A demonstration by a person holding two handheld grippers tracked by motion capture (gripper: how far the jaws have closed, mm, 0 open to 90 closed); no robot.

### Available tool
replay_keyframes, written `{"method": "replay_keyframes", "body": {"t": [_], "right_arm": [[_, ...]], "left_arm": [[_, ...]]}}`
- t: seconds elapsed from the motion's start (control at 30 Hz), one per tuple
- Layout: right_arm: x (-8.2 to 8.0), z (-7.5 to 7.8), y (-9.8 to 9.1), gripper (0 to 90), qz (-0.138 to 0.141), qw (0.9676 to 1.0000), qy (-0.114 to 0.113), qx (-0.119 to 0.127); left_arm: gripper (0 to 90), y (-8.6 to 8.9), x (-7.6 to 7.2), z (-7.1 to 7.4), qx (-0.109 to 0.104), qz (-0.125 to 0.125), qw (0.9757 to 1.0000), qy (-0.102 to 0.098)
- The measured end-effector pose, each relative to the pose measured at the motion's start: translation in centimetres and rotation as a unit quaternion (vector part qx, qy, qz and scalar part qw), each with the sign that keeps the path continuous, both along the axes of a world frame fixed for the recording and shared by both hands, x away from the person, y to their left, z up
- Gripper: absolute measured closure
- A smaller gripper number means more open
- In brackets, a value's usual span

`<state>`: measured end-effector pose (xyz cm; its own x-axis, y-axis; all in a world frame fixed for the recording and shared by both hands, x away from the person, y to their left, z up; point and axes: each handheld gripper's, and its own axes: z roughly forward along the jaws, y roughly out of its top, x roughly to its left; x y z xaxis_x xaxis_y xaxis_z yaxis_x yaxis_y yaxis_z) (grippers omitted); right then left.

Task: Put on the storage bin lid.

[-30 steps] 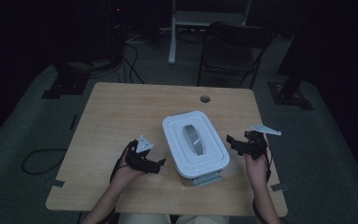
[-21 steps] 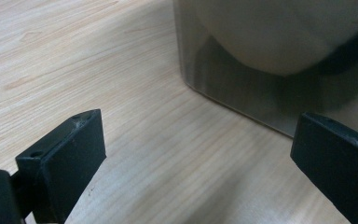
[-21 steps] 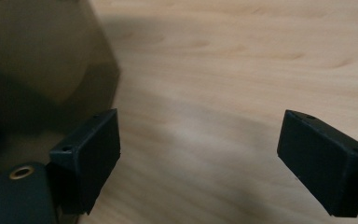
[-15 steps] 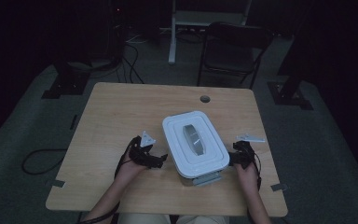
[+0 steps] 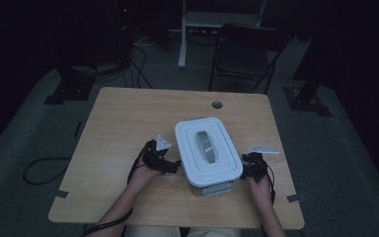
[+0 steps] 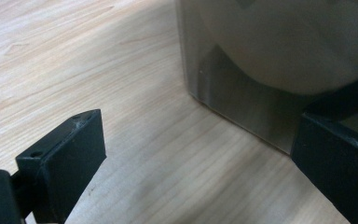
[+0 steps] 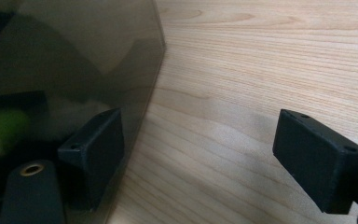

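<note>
A clear plastic box with a white clip-on lid (image 5: 207,149) stands on the wooden table (image 5: 128,118), its grey front latch (image 5: 216,189) facing the person. My left gripper (image 5: 173,165) is at the box's left side, open, one jaw against the box's corner (image 6: 242,100) in the left gripper view. At the box's right side my right gripper (image 5: 246,169) is also open; in the right gripper view its left finger (image 7: 95,140) lies against the tinted wall (image 7: 70,60), and something green (image 7: 2,128) shows through it.
The table has a cable hole (image 5: 217,104) near its far edge. A dark chair (image 5: 249,52) and a white desk leg (image 5: 182,34) stand beyond the table. Cables (image 5: 39,170) lie on the floor at the left. Bare wood lies left of the box.
My right gripper has come down and inward from the table's right part to the box's right side. The left gripper has edged closer to the box's left side.
</note>
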<state>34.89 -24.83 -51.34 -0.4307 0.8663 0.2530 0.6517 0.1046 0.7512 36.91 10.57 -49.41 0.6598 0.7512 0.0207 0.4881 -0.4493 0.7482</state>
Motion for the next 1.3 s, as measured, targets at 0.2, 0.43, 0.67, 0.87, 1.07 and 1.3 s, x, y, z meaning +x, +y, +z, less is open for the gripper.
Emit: {"method": "replay_keyframes", "body": {"t": [0.2,0.43,0.67,0.87,1.07,1.3], "right_arm": [[-0.4,-0.1,0.2,18.3,-0.004,1.0000,-0.008,0.003],[-1.1,0.0,0.8,18.4,0.014,0.9999,-0.006,-0.001],[-1.5,0.0,1.3,18.3,0.034,0.9994,-0.009,0.007],[-1.1,-0.2,1.6,13.4,0.032,0.9993,-0.011,-0.015],[-1.2,-0.3,1.0,13.4,0.015,0.9997,-0.016,-0.005],[-1.5,0.2,0.6,13.4,0.013,0.9995,-0.027,-0.006]], "left_arm": [[3.7,0.1,0.6,0.3,0.007,0.003,1.0000,-0.003],[3.8,0.4,1.3,0.6,0.021,0.008,0.9997,-0.005],[3.7,1.0,1.6,0.7,0.017,0.013,0.9997,-0.007],[3.7,1.8,1.2,1.0,0.005,0.013,0.9999,-0.008],[3.7,2.6,0.3,1.3,-0.005,0.008,0.9998,-0.015],[3.7,3.3,-0.7,1.5,-0.004,0.003,0.9999,-0.016]]}}
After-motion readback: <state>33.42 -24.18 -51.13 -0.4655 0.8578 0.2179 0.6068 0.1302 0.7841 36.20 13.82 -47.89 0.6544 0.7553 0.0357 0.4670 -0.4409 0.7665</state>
